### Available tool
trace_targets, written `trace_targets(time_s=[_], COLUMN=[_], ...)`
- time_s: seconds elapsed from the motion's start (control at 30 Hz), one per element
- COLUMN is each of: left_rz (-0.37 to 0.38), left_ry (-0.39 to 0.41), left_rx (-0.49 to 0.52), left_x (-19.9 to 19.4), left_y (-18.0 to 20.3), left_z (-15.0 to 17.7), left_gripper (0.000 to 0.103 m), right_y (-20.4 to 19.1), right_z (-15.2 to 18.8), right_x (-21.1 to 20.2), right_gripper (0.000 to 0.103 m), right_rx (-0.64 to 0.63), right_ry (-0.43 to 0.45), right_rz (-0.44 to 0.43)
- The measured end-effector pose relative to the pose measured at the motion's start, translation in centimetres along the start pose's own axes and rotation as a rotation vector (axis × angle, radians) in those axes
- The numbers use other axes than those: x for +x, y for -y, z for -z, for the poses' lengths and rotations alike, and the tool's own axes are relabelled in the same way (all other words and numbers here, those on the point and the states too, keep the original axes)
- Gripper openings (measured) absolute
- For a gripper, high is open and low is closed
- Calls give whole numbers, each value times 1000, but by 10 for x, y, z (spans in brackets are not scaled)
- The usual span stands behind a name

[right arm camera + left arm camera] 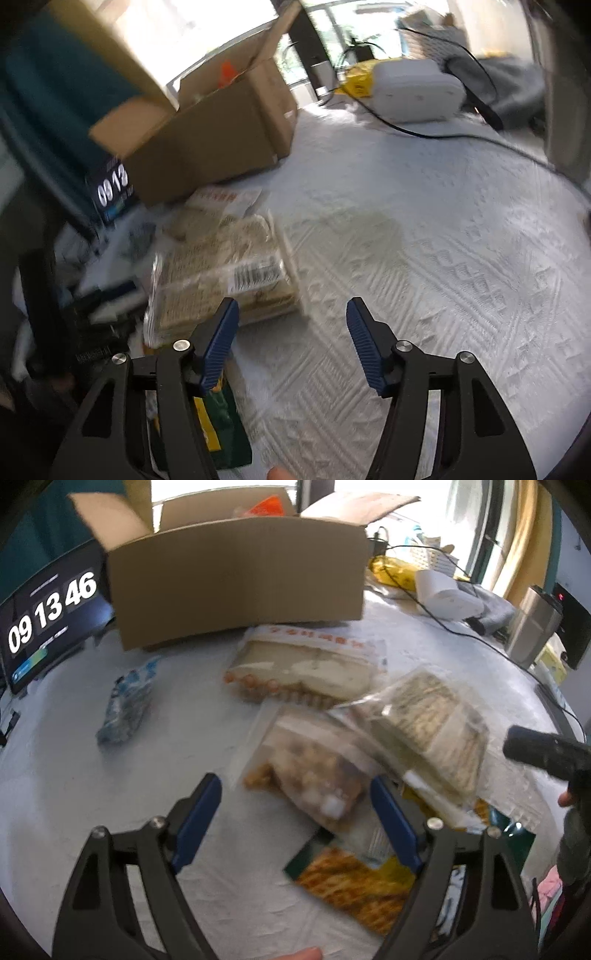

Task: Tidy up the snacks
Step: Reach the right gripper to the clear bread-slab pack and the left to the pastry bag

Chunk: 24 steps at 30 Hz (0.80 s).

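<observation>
Left gripper: the left gripper, black with blue pads, is hanging open above the desk, its fingers spread on either side of a clear bag of pale round snacks, touching nothing.
Right gripper: the right gripper is gaping open too, holding nothing, over bare cloth just right of a clear pack of flat beige crackers.
Desk: a desk covered with a white embossed cloth is carrying everything.
Snack pile: the cracker pack is lying tilted across the round-snack bag; under both a green and yellow packet with a waffle picture is sticking out toward the camera.
Behind the pile: a flat clear pack of pale cake with a red-printed strip is lying just in front of the box.
Apart: a small blue and white wrapped packet is lying alone, well to the left of the pile.
Box: a brown cardboard box with open flaps is standing at the back of the desk, something orange showing inside.
Clock: a dark screen with white digits is standing left of the box.
Far right: a white rounded appliance and a black cable are lying beyond.
</observation>
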State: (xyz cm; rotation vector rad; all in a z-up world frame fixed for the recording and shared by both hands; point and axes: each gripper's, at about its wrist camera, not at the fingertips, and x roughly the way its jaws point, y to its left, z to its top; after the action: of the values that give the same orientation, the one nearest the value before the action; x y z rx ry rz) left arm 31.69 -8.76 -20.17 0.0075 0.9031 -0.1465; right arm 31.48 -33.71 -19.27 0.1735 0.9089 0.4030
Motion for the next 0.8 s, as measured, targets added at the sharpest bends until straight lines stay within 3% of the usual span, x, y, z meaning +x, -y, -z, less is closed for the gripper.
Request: trace_targets(time_s=[0.2,0.37,0.57,0.67,0.8], left_rz=[-20,-10,11,2,-36], left_ry=[16,43,126,154,126], left_rx=[-44,-45,-53,7,64], left_x=[-2,-7,-26,-23,4], left_y=[-22,-27,-26,-15,-6], left_z=[-3,-11,-31,-48,-68], left_gripper=[84,84,84,84,84], right_y=[-36,-45,-18,-12,-15], right_z=[18,17,4,3,6], right_x=[16,27,25,23,23], right_gripper=[71,71,71,71,71], right_rx=[-168,-182,-4,46,94], right_ry=[-55,-70,-85,-89,-105], right_rz=[74,113,-21,-61,-126])
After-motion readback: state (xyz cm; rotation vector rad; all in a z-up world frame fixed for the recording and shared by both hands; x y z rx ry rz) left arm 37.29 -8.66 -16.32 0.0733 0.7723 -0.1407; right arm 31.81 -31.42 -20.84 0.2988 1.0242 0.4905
